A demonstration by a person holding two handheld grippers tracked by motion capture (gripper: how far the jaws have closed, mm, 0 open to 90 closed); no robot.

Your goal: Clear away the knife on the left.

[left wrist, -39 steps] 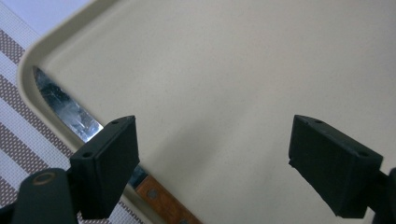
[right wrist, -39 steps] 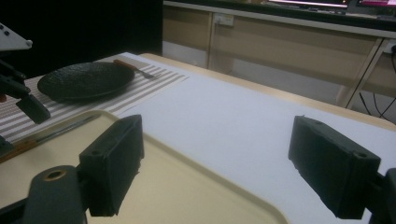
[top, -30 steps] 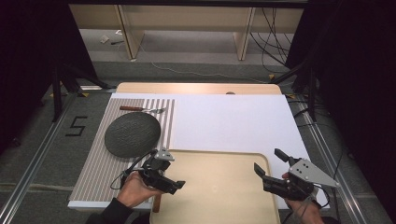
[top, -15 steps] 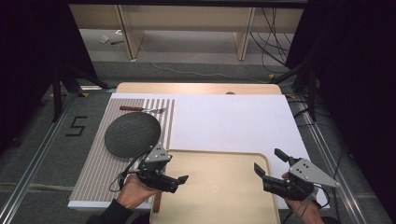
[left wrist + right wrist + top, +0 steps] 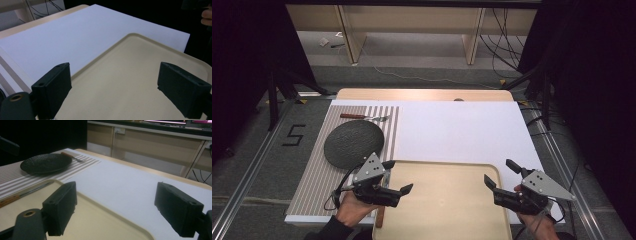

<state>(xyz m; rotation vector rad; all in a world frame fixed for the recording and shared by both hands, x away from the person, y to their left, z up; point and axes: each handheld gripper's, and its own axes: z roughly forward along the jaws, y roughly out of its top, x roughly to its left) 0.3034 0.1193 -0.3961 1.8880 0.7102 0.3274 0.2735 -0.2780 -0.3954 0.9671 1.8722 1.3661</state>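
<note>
A beige tray [image 5: 447,200] sits at the near edge of the table, smooth and shallow with a low raised rim and rounded corners, its whole floor bare. The left gripper [image 5: 394,176] hovers over the tray's left rim with its jaws spread wide and nothing between them; the right gripper [image 5: 501,175] hangs above the tray's right rim, jaws just as wide apart and holding nothing. Between the two lies the open width of the tray.

Beyond the tray a flat white sheet [image 5: 462,132] runs to the far edge of the pale wooden table [image 5: 422,94]. On the left lies a striped placemat [image 5: 319,175], finely ribbed, carrying a round, dark, rough-textured plate [image 5: 353,143]. A fork [image 5: 364,117] with a reddish-brown handle lies just beyond the plate.

The right gripper view picks out a knife [image 5: 23,194] with a wooden handle lying along the tray's left rim. The left gripper view takes in the tray's far corner and the white sheet behind it.
</note>
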